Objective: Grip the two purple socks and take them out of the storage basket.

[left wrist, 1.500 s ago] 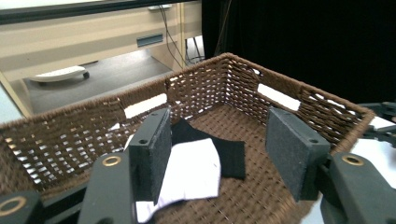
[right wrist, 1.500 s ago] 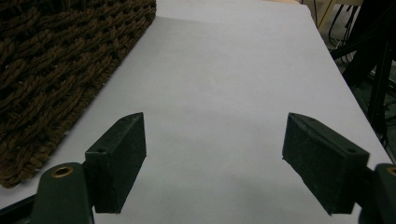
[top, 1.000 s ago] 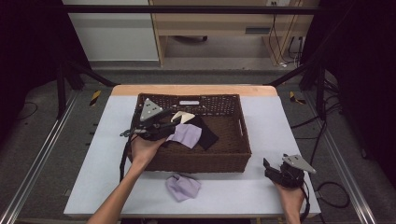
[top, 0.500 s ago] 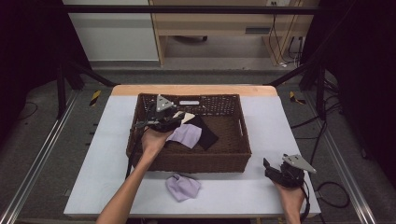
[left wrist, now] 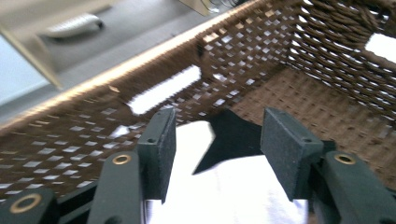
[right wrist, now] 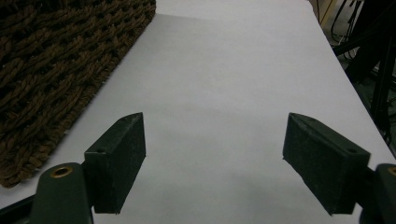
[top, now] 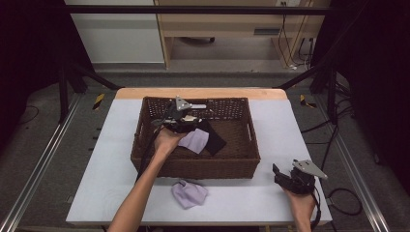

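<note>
Left gripper view looks down into the woven basket [left wrist: 299, 79], where a pale cloth [left wrist: 219, 186] lies under the left tool [left wrist: 219, 154] and a black cloth [left wrist: 233, 137] pokes out from beneath its far edge. The two black pads [left wrist: 159, 149] stand apart on either side of the pale cloth, their inner faces clear of it, so the tool grips nothing; its jaws have just been opening. Beyond them rises the basket's far wall with a long slot in the weave.

From the high view, the left tool [top: 181, 121] sits inside the basket [top: 241, 166] toward its left half, the person's left hand [top: 167, 140] wrapped around it and the forearm crossing the near wall. The lilac cloth [top: 196, 140] lies just beside that hand on the basket floor, overlapping the black cloth [top: 215, 140] to its right. A second lilac cloth [top: 189, 193] lies crumpled on the white tabletop [top: 96, 193], just in front of the basket's near wall and outside it.

Well apart, at the near right corner of the tabletop, the right tool [top: 280, 174] rests in the person's right hand [top: 302, 203]. In the right gripper view its jaws stand wide open over bare tabletop [right wrist: 224, 93], nothing between them, with the basket's corner [right wrist: 56, 60] at the left.
</note>
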Demonstrator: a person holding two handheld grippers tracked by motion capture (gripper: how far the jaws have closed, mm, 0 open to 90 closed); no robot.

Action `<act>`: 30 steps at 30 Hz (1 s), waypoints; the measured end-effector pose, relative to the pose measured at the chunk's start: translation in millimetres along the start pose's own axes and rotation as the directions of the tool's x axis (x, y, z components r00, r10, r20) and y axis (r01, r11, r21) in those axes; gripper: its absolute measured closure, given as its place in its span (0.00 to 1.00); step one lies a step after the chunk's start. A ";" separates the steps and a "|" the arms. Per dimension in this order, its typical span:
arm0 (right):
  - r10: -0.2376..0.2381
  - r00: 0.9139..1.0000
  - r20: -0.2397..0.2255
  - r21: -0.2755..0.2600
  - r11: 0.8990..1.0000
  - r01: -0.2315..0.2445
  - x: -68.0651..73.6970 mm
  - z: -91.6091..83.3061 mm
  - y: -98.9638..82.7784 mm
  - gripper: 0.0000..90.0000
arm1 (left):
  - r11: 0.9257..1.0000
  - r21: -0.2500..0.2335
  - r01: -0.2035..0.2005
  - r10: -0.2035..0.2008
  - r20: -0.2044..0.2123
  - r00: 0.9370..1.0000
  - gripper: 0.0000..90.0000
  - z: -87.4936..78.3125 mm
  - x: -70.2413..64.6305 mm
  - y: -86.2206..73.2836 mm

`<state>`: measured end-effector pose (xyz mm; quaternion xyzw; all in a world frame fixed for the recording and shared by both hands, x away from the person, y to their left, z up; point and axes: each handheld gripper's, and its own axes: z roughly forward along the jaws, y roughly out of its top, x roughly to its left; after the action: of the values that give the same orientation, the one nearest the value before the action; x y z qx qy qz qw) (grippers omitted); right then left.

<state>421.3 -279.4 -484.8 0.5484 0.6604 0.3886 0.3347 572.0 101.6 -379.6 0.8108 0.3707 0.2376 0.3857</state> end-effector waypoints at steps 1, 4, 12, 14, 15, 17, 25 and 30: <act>0.001 1.000 -0.002 0.000 1.000 -0.001 -0.3 0.0 -0.1 0.24 | 0.998 0.048 -0.031 0.031 0.007 1.000 0.50 4.4 -1.7 -1.7; 0.002 1.000 -0.002 0.000 1.000 -0.002 -0.5 0.2 0.0 0.24 | 0.998 0.061 -0.024 0.023 0.017 1.000 0.49 4.3 -0.2 -3.3; 0.002 1.000 0.000 -0.005 1.000 -0.002 -0.2 -0.9 -0.3 0.24 | 0.978 0.203 -0.041 0.030 0.058 0.998 0.47 18.9 -1.3 -11.0; 0.003 1.000 -0.001 -0.002 1.000 -0.003 -0.4 -0.5 -0.2 0.24 | 0.972 0.234 -0.037 0.025 0.055 0.998 0.47 21.5 -0.5 -12.1; 0.006 1.000 0.000 -0.001 1.000 -0.006 -0.5 -0.3 -0.2 0.24 | 0.966 0.255 -0.031 0.016 0.060 0.998 0.47 24.3 0.6 -13.2; 0.005 1.000 -0.001 -0.001 1.000 -0.005 -0.4 -0.4 -0.2 0.24 | 0.958 0.285 -0.039 0.024 0.058 0.998 0.46 27.8 1.3 -14.7; 0.007 1.000 -0.005 0.000 1.000 -0.007 -0.9 -0.1 -0.1 0.24 | 0.938 0.343 -0.044 0.018 0.079 0.997 0.46 37.7 1.8 -18.0; 0.001 1.000 -0.006 -0.002 1.000 -0.001 -0.6 -0.5 -0.2 0.24 | 0.917 0.398 -0.029 -0.003 0.080 0.997 0.50 43.5 2.3 -20.6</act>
<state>420.9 -280.0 -484.8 0.5473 0.6608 0.3909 0.3331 593.9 92.6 -421.5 0.8835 0.3905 0.1277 0.2252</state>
